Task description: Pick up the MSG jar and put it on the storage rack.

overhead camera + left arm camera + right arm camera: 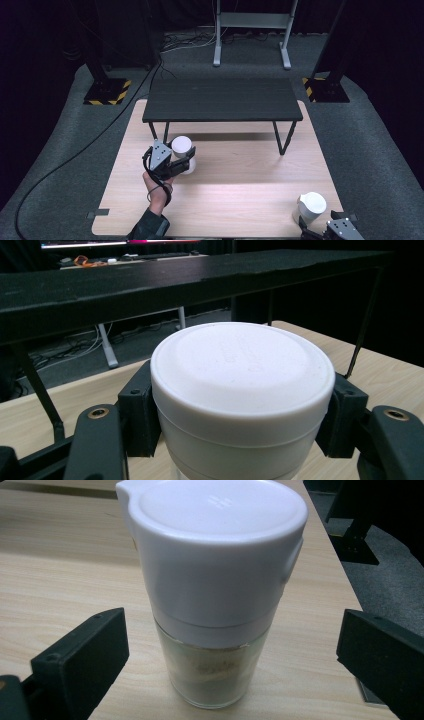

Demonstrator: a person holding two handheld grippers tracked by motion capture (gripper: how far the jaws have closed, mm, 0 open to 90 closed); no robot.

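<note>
A white-lidded jar (182, 148) stands or hangs just in front of the low black shelf, and my left gripper (184, 161) is shut on it. In the left gripper view its black pads press both sides of the jar (242, 390) below the lid. A second jar (310, 207) with a white flip-top lid stands near the table's front right corner. In the right gripper view this glass jar (214, 590) holds some pale powder, and my right gripper (225, 655) is open around it, jaws well apart on each side, not touching.
A low black shelf (222, 99) on thin metal legs stands across the far half of the wooden table (240, 200). Black stands with yellow-striped bases (107, 92) and cables lie on the grey floor beyond.
</note>
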